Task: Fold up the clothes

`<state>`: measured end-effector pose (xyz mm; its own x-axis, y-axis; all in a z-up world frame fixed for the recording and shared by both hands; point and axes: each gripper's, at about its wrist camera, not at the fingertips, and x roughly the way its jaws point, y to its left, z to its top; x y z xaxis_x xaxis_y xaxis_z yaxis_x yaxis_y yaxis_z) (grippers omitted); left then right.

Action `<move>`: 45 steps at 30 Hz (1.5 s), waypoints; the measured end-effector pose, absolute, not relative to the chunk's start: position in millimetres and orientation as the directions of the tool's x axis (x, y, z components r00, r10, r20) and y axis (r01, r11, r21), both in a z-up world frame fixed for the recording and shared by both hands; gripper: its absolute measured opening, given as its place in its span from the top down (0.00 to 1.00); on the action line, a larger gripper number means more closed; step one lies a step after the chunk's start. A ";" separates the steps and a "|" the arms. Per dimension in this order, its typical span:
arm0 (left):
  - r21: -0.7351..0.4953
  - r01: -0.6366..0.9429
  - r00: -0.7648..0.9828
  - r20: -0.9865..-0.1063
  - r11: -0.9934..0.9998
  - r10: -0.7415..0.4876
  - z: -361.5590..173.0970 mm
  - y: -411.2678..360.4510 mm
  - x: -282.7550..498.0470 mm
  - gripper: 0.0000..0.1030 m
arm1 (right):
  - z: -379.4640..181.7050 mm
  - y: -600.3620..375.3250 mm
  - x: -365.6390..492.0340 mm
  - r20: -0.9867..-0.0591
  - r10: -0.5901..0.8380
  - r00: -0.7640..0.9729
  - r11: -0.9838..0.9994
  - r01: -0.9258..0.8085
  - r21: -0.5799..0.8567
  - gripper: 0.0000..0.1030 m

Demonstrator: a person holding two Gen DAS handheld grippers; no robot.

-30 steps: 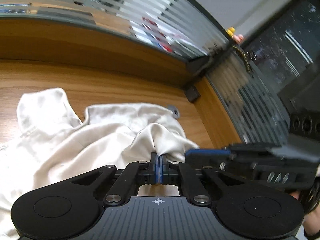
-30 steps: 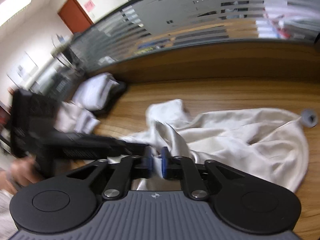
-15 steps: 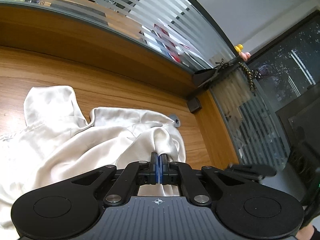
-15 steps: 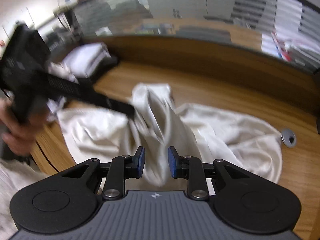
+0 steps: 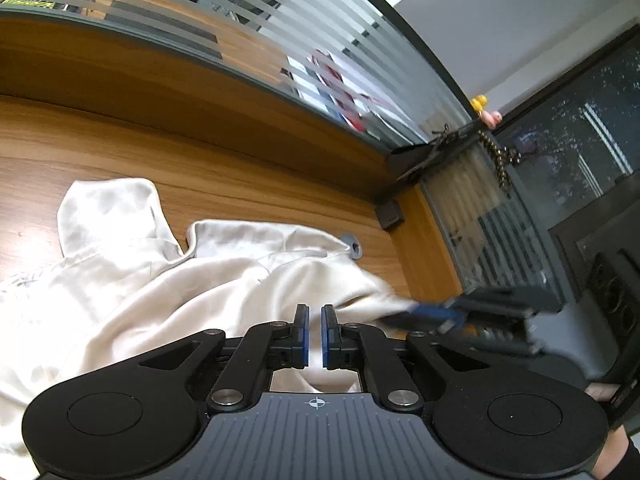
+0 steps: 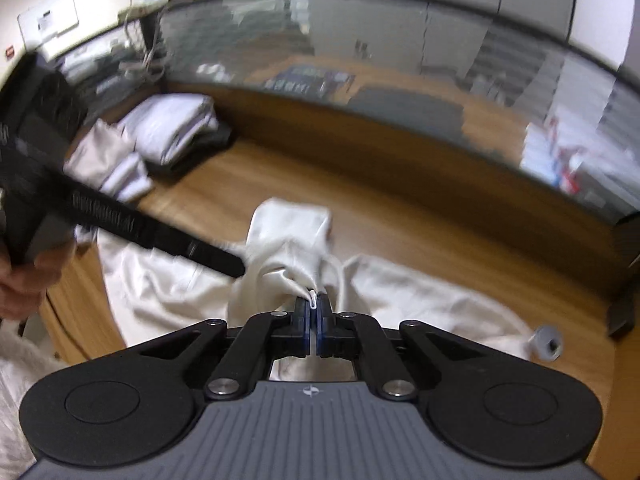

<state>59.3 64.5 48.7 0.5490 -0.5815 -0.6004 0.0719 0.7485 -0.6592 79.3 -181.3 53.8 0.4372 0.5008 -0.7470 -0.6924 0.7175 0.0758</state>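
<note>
A cream hooded garment (image 5: 168, 280) lies crumpled on the wooden table (image 5: 240, 184), hood at the far left. My left gripper (image 5: 315, 312) is open a little, jaws just apart, with cloth below and between them. My right gripper (image 6: 314, 308) is shut on a pinched fold of the garment (image 6: 288, 256) and holds it raised. The right gripper also shows in the left wrist view (image 5: 432, 314) at the garment's right edge. The left gripper shows blurred in the right wrist view (image 6: 224, 262), against the raised cloth.
A stack of folded clothes (image 6: 172, 128) lies at the table's far left corner. A grey cable grommet (image 6: 549, 343) is set in the table by the garment's edge. A striped glass partition (image 5: 280, 52) runs behind the table. More white fabric (image 6: 12, 392) hangs at the near left.
My left gripper has opened and let go of the fold. My right gripper, open half a second ago, has shut on a fold of the garment and lifted it.
</note>
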 end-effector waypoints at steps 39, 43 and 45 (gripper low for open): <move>-0.307 0.260 0.462 -0.793 0.916 -0.397 -12.7 51.7 40.8 0.60 | -23.9 -152.9 62.3 -0.810 0.513 0.284 0.716 -0.663 0.221 0.70; -0.271 0.318 0.435 -0.810 0.908 -0.394 -17.6 46.0 43.4 0.60 | -24.7 -135.0 61.8 -0.803 0.537 0.258 0.682 -0.693 0.234 0.70; -0.242 0.350 0.433 -0.815 0.905 -0.385 -17.8 46.3 41.4 0.61 | -27.9 -124.4 60.1 -0.812 0.528 0.248 0.663 -0.718 0.212 0.70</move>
<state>41.4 46.3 -17.8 0.4327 -0.3854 -0.8150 0.3504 0.9048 -0.2418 60.1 -124.4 -27.9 0.2480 0.5284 -0.8120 -0.7180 0.6629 0.2121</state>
